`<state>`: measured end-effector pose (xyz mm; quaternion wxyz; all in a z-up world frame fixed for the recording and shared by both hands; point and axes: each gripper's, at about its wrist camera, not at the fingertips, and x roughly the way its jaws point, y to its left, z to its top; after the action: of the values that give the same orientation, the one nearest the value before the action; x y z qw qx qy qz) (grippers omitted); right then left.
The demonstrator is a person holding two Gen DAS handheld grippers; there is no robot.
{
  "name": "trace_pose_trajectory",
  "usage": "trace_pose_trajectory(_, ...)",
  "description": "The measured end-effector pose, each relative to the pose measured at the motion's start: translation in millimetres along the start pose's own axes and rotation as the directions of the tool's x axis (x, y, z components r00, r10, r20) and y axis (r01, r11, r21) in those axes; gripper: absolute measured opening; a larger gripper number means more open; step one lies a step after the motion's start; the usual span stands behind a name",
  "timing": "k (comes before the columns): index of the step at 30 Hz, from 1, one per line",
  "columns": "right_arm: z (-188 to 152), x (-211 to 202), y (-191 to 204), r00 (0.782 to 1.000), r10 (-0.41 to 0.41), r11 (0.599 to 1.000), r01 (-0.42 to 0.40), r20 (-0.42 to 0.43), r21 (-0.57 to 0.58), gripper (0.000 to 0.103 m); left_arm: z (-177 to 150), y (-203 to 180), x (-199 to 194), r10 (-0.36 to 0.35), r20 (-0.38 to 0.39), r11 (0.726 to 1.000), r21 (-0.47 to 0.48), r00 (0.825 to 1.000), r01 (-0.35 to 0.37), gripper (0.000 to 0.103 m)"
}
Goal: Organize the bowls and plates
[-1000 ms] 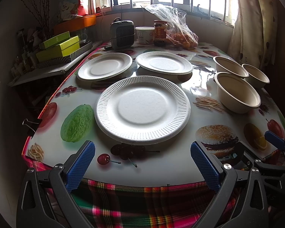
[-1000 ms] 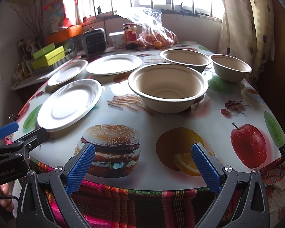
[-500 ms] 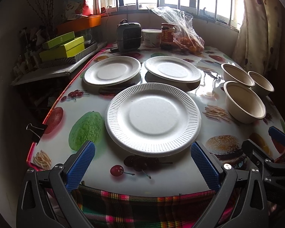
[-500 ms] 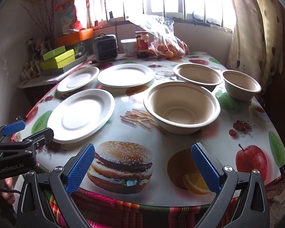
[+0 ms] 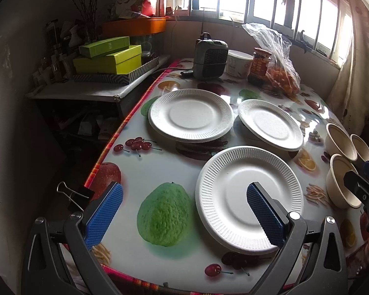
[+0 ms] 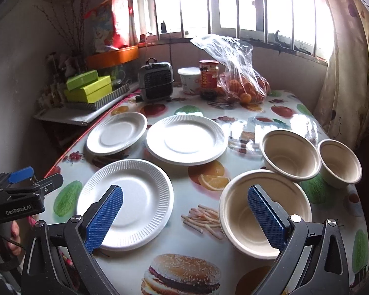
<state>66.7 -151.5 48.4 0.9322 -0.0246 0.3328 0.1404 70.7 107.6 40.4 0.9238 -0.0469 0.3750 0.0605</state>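
Three white paper plates lie apart on the fruit-print table: a near plate (image 5: pixel 236 191) (image 6: pixel 140 196), a far left plate (image 5: pixel 190 114) (image 6: pixel 116 132) and a far right plate (image 5: pixel 270 124) (image 6: pixel 185 142). Three beige bowls stand on the right side: a large near bowl (image 6: pixel 236 211) (image 5: pixel 338 179), a middle bowl (image 6: pixel 290 157) and a small bowl (image 6: pixel 339 162). My left gripper (image 5: pixel 184 216) is open above the table's near left part, its right pad over the near plate. My right gripper (image 6: pixel 184 217) is open, its right pad over the near bowl. Neither holds anything.
At the back stand a small grey heater (image 6: pixel 156 82), a white tub (image 6: pixel 189 78), a jar (image 6: pixel 209 78) and a plastic bag of oranges (image 6: pixel 243 86). A side shelf holds green boxes (image 5: pixel 108 57). A binder clip (image 5: pixel 73 194) grips the table's left edge. A hand (image 6: pixel 2 241) holds the left gripper's handle.
Both grippers have risen and moved forward over the table. The left one has swung left, so the near plate now sits right of its centre. Both stay open.
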Motion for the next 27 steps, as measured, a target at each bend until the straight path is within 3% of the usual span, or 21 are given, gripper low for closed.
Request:
trace_pose_trajectory(12, 71.6, 69.6, 31.7, 0.992, 0.109, 0.988, -0.115, -0.057, -0.103, 0.103, 53.8, 45.1, 46.2, -0.006, -0.042, 0.997, -0.075, 0.999, 0.003, 0.101)
trace_pose_trajectory(22, 124.3, 135.4, 42.4, 0.977, 0.173, 0.975, -0.189, -0.128, -0.119, 0.102, 86.5, 70.3, 86.8, -0.037, -0.082, 0.991, -0.131, 0.996, 0.026, 0.088)
trace_pose_trajectory(27, 144.3, 169.5, 48.4, 0.968, 0.196, 0.968, -0.217, -0.158, -0.124, 0.101, 101.3, 79.2, 105.0, -0.04, -0.093, 0.988, -0.151, 0.995, 0.026, 0.088)
